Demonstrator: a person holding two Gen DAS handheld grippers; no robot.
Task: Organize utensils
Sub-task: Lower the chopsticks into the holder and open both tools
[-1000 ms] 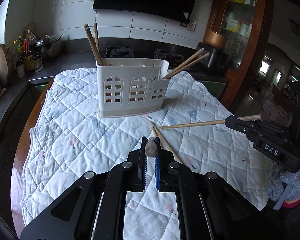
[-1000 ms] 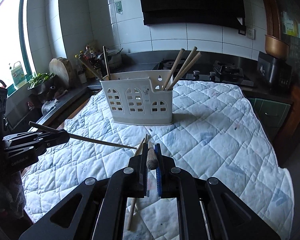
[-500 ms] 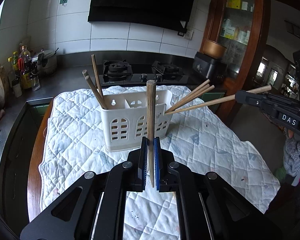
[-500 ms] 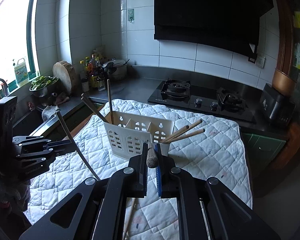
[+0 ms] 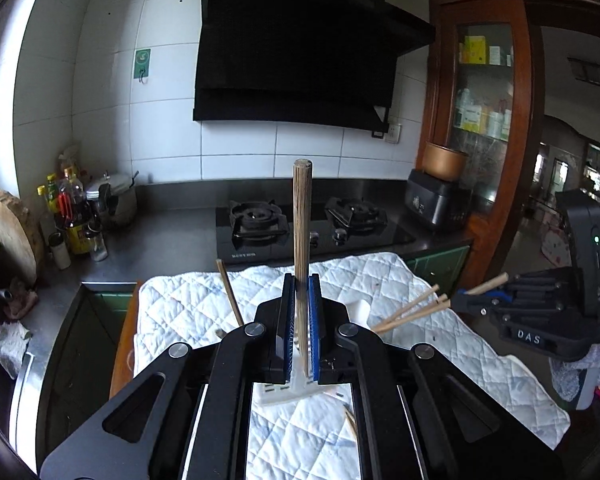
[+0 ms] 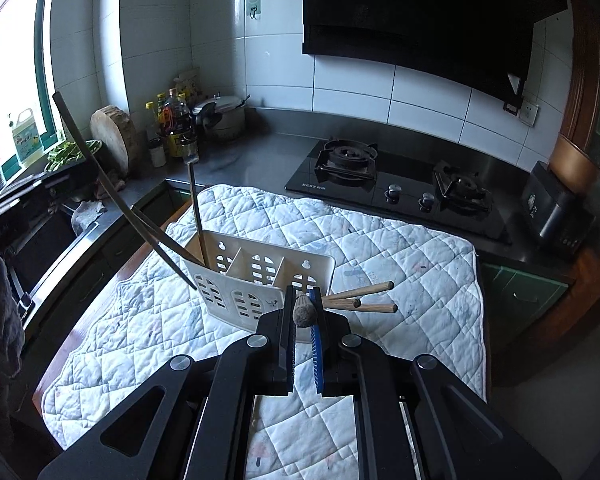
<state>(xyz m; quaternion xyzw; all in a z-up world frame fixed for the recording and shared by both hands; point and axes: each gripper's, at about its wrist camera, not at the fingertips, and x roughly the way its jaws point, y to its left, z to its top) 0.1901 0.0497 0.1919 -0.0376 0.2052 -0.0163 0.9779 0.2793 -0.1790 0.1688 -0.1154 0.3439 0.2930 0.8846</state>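
A round wooden chopstick, grained and blunt-ended, is being held upright between the blue-padded jaws of the left claw, which is closed tightly on it. A second wooden chopstick is being gripped in the right claw, also clamped fully, with only its rounded butt end showing. The white plastic utensil caddy, rectangular, split into compartments and pierced with arched slotted windows, is standing on a quilted white cloth with diamond stitching that is covering the worktop. Dark chopsticks are leaning in its left compartment; three pale wooden ones are jutting sideways from its right end. A loose chopstick is lying on the cloth below the left claw.
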